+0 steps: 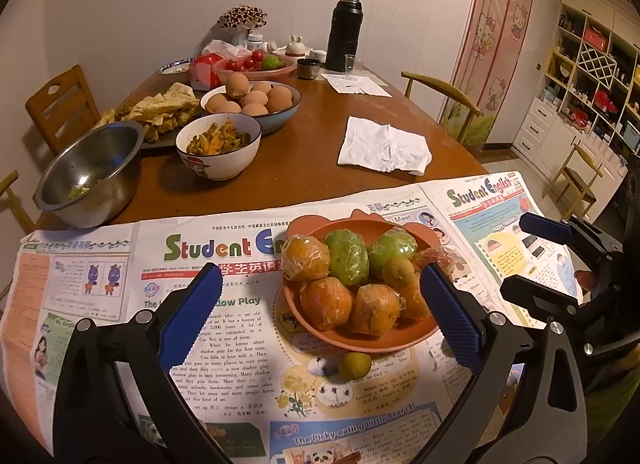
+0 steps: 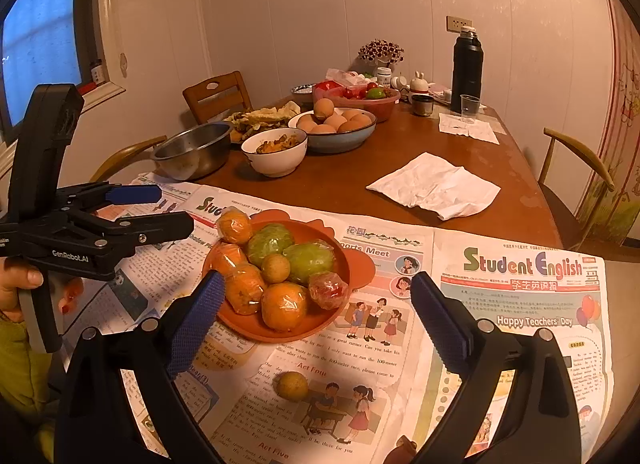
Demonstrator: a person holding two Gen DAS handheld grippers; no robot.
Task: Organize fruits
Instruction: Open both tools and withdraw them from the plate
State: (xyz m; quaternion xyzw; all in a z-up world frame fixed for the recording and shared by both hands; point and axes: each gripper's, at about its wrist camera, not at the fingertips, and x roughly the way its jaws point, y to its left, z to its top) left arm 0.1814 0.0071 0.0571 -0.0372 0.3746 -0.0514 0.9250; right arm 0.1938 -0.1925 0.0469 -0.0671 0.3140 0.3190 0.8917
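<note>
Left wrist: newspaper-covered wooden table

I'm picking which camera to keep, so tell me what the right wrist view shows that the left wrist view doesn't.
Only the right wrist view shows the window and the hand holding the left tongs.

Only the left wrist view shows the shelf unit and the cartoon curtain.

Both show the orange bowl of wrapped fruit, one small loose fruit on the newspaper in front of it, the egg bowl, the steel bowl, the black flask and the white napkin.
</note>
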